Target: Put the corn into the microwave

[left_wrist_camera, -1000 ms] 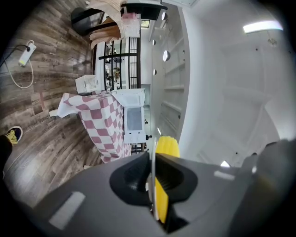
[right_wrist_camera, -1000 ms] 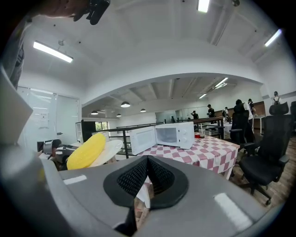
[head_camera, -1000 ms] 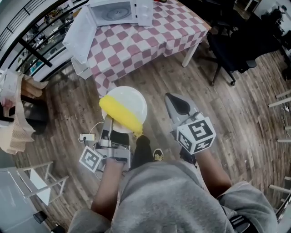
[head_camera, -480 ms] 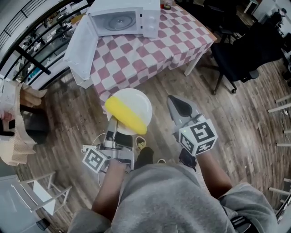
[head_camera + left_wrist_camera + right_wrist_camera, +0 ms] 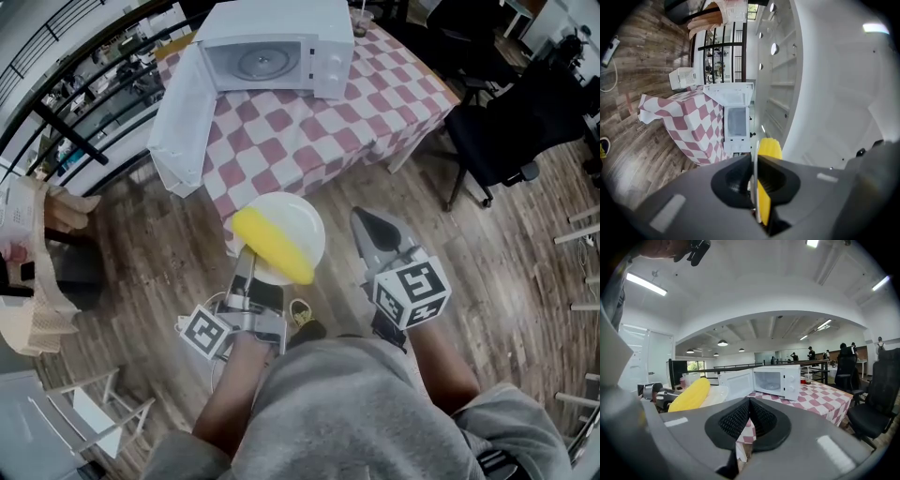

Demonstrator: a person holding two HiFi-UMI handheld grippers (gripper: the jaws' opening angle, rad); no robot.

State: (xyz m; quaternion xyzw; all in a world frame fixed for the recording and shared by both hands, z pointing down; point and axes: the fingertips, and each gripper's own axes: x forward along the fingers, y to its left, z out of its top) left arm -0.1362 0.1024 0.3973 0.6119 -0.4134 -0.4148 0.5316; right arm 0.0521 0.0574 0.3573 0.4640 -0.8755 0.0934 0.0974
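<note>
A yellow corn cob [image 5: 272, 246] lies on a white plate [image 5: 298, 217] that I carry level above the wooden floor. My left gripper [image 5: 246, 270] is shut on the plate's near rim; in the left gripper view the rim [image 5: 753, 187] sits between the closed jaws, with the corn [image 5: 768, 149] beside them. My right gripper [image 5: 373, 225] is shut and holds nothing, to the right of the plate. The white microwave [image 5: 281, 45] stands ahead on the checkered table [image 5: 319, 131], its door [image 5: 180, 122] swung wide to the left. The right gripper view shows the corn [image 5: 691, 394], the plate [image 5: 718, 393] and the microwave [image 5: 776, 379].
A black office chair [image 5: 506, 127] stands right of the table. A cup [image 5: 361, 19] sits on the table behind the microwave. At the left are a rack with cloth [image 5: 33, 281] and a white chair [image 5: 89, 412]. My shoe [image 5: 302, 314] shows under the plate.
Both grippers and the plate with the corn have moved forward toward the table. The microwave and table now sit lower and closer in the head view. The jaws have not changed.
</note>
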